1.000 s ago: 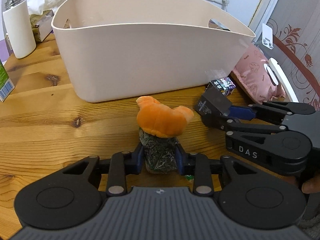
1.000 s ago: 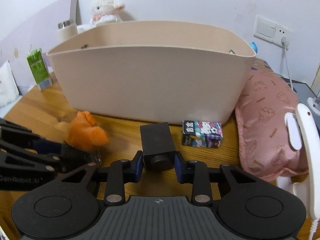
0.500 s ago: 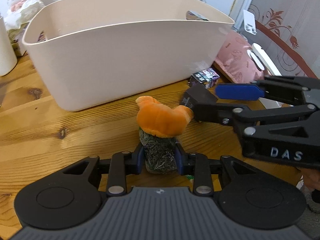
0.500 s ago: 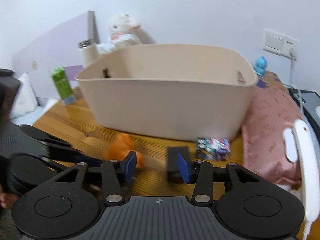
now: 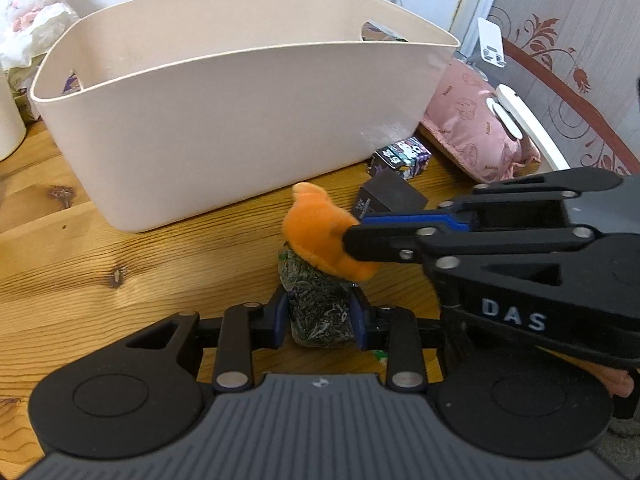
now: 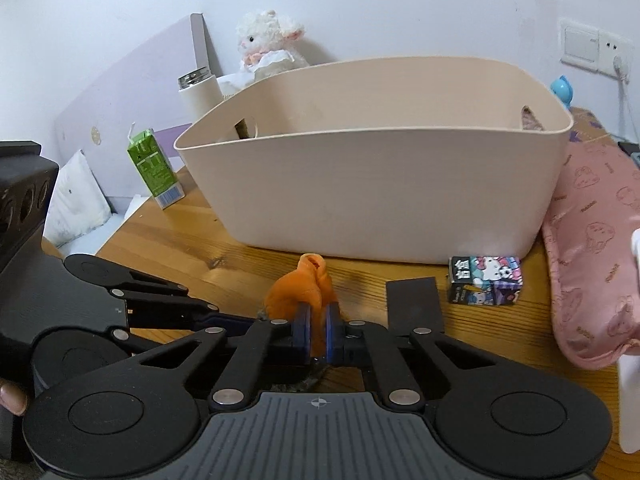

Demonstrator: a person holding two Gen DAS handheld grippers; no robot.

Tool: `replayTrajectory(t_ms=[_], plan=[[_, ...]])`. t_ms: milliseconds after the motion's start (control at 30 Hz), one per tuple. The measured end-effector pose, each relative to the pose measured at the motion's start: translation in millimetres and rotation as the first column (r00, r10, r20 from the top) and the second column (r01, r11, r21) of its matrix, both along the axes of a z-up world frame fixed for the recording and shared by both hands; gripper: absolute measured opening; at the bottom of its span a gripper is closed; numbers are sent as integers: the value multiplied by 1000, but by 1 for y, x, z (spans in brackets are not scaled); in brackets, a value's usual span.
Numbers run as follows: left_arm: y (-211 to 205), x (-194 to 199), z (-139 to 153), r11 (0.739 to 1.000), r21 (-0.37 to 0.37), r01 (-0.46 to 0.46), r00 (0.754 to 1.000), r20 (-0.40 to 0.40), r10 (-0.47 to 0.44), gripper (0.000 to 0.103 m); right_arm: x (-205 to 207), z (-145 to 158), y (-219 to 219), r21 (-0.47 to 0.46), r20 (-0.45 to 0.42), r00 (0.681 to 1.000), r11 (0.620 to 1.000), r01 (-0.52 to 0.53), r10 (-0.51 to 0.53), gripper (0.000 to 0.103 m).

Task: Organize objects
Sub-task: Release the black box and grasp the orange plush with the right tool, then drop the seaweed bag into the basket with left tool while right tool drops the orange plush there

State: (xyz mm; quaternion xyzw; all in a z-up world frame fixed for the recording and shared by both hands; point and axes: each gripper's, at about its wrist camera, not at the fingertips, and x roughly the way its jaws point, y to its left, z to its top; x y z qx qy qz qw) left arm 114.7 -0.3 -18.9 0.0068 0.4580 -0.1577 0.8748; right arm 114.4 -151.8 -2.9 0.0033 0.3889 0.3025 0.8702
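Wooden table [image 6: 168,248] carries bin [image 6: 384,184], carton [image 6: 154,168], perhaps two boxes.

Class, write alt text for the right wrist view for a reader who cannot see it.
The right claw is shut on an orange plush toy above a wooden table. Behind stands a large beige tub; a black box and a small cartoon box lie to the right.

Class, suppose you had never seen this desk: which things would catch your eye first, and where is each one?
First, the orange plush top of a small toy at centre front, pinched by the right gripper while the left gripper clamps its dark speckled base. Behind it stands the big beige tub on the wooden table. A black box and a cartoon-printed box lie at right.
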Motion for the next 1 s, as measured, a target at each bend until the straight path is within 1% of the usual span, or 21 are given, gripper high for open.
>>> replayTrajectory(t_ms=[167, 300, 367, 467, 500, 533, 567, 667, 833, 1000], plan=[[4, -3, 10, 1000, -6, -4, 1000, 24, 4, 33, -5, 11, -4, -6, 39, 999, 1000, 24, -24, 5], [5, -10, 23, 1000, 9, -4, 998, 60, 3, 31, -9, 28, -8, 8, 85, 995, 999, 44, -45, 5], [8, -12, 27, 1000, 23, -16, 997, 71, 15, 31, -11, 36, -10, 9, 111, 992, 998, 57, -58, 5], [13, -14, 30, 1000, 20, -21, 997, 74, 19, 31, -9, 44, -13, 15, 135, 988, 997, 72, -73, 5], [15, -15, 32, 999, 21, -25, 997, 75, 23, 29, -8, 45, -14, 16, 138, 987, 997, 77, -79, 5], [16, -16, 33, 999, 23, -29, 996, 79, 28, 22, -7, 46, -14, 16, 141, 986, 996, 85, -86, 5], [18, -17, 36, 999, 19, -38, 996, 83, 36, 22, -6, 48, -15, 17, 146, 985, 996, 92, -94, 5], [26, -21, 51, 998, 3, -59, 991, 121, 58, 22, -8, 56, -19, 34, 169, 979, 994, 106, -111, 5], [32, -21, 78, 997, -11, -77, 980, 186, 78, 22, -9, 80, -22, 77, 230, 964, 990, 122, -137, 5], [35, -12, 103, 994, -27, -102, 964, 246, 106, 22, -4, 105, -22, 99, 295, 939, 983, 153, -176, 5]])
